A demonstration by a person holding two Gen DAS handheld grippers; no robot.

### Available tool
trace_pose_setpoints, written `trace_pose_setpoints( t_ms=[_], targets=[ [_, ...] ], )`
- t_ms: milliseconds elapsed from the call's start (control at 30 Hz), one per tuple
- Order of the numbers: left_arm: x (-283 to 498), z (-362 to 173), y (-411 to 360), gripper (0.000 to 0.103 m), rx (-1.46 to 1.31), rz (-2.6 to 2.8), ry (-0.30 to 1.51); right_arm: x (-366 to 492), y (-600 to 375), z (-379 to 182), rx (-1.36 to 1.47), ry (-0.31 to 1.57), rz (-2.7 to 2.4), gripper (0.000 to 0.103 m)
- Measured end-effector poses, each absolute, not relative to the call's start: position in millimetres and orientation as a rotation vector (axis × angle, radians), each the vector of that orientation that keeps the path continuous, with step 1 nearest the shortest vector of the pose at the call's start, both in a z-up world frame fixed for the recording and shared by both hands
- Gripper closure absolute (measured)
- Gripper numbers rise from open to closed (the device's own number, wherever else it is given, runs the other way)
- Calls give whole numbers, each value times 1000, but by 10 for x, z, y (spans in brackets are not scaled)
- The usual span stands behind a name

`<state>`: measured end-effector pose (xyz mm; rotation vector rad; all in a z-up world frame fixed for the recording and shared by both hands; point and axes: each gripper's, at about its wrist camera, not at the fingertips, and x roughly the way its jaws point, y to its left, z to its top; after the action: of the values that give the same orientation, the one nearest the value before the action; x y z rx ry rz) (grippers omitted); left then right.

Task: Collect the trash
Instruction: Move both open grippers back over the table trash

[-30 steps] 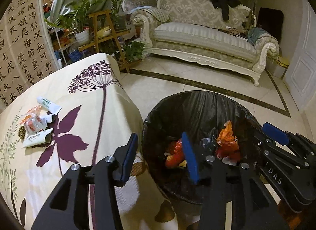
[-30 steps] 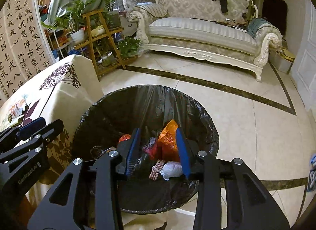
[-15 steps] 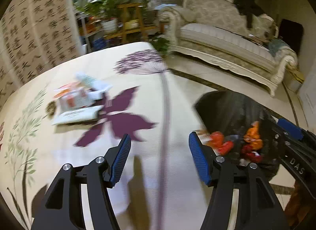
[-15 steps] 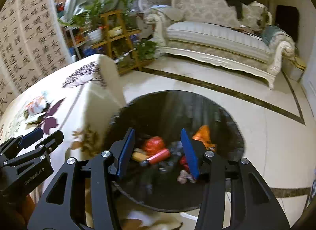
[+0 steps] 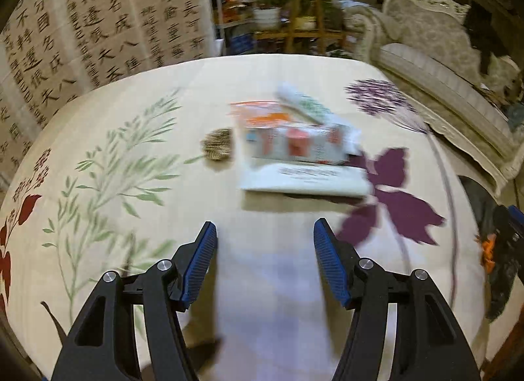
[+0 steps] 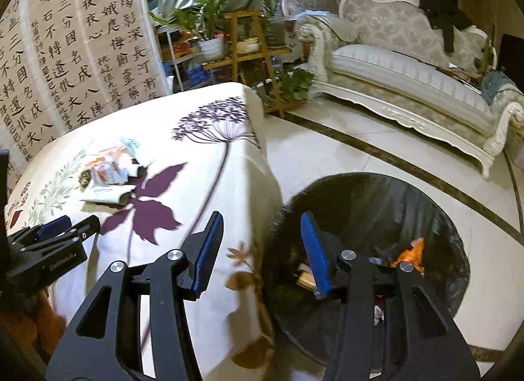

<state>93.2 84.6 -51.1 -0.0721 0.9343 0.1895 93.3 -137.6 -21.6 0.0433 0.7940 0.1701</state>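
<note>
A pile of trash lies on the floral tablecloth (image 5: 268,282): a white packet (image 5: 304,179), a crumpled printed wrapper (image 5: 294,143), a white tube (image 5: 304,105) and a small brown scrap (image 5: 216,148). My left gripper (image 5: 265,243) is open and empty, above the cloth just short of the white packet. My right gripper (image 6: 260,243) is open and empty, over the table edge beside the black-lined trash bin (image 6: 376,204), which holds orange and red waste. The pile also shows in the right wrist view (image 6: 108,181).
A calligraphy screen (image 6: 72,47) stands behind the table. A wooden plant stand (image 6: 249,53) and a cream sofa (image 6: 409,86) are beyond it. Tiled floor (image 6: 344,158) surrounds the bin.
My left gripper has swung left from over the bin to above the table, facing the trash pile. My right gripper has shifted left, from over the bin to the table edge.
</note>
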Motion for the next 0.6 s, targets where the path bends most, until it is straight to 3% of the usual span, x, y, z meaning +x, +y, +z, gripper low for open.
trace_pose_setpoints(
  t_ms=[600],
  targets=[
    [1236,-513,1234,36,-74,251,934,1049,-1259,-286,34,822,189,55]
  ],
)
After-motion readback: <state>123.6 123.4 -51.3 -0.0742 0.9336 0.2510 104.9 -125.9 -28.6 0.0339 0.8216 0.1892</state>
